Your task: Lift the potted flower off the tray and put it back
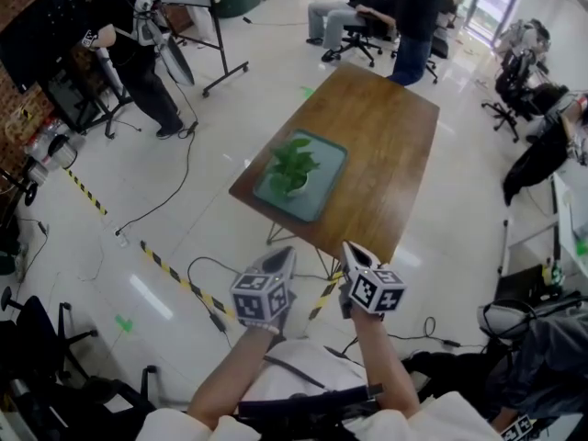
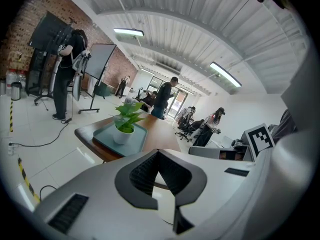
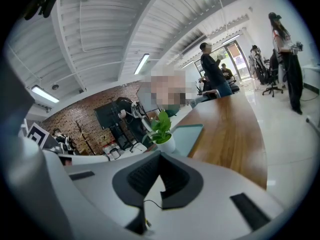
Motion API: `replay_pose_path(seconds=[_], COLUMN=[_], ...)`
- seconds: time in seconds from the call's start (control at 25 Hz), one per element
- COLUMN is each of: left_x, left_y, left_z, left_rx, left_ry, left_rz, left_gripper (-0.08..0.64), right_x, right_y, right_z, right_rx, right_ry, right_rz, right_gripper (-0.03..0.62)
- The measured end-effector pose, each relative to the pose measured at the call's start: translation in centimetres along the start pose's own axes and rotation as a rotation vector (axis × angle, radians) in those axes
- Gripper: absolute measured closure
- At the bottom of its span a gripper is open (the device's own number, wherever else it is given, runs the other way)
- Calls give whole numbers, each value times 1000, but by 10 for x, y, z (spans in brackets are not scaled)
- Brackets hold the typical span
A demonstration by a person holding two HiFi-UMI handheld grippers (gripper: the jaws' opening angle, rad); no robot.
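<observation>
A potted flower (image 1: pixel 292 168) with green leaves and a white pot stands upright on a teal tray (image 1: pixel 323 187) near the front corner of a wooden table (image 1: pixel 390 145). Both grippers hover over the floor, well short of the table. My left gripper (image 1: pixel 281 259) and right gripper (image 1: pixel 353 250) sit side by side, pointing toward the tray. In the left gripper view the flower (image 2: pixel 125 120) and tray (image 2: pixel 102 135) lie far beyond the shut, empty jaws (image 2: pixel 158 152). The right gripper view shows the flower (image 3: pixel 162 127) on the tray (image 3: pixel 191 133), ahead of its shut, empty jaws (image 3: pixel 160 157).
Black cables (image 1: pixel 197 274) and yellow-black tape (image 1: pixel 175 274) cross the white floor between me and the table. A person (image 1: pixel 138 44) stands by a whiteboard stand (image 1: pixel 207 26) at the far left. Other people and office chairs (image 1: pixel 363 26) are behind the table, with more chairs (image 1: pixel 519 81) at the right.
</observation>
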State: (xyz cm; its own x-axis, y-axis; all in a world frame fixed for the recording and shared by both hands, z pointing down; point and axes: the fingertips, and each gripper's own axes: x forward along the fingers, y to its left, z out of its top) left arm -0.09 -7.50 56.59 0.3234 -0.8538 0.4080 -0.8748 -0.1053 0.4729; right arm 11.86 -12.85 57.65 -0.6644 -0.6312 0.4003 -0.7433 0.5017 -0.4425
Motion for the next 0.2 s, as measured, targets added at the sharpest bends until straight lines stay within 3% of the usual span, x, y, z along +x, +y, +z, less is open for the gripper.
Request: replay_pose_path(seconds=[0.2], left_x=[-3], left_y=[4], left_z=[0], left_rx=[-4], left_ry=[2], left_rz=[3], left_gripper=[565], right_x=[3], right_y=[5], right_z=[0], right_rx=[4], right_ry=[0], right_rz=[3], right_gripper=[594])
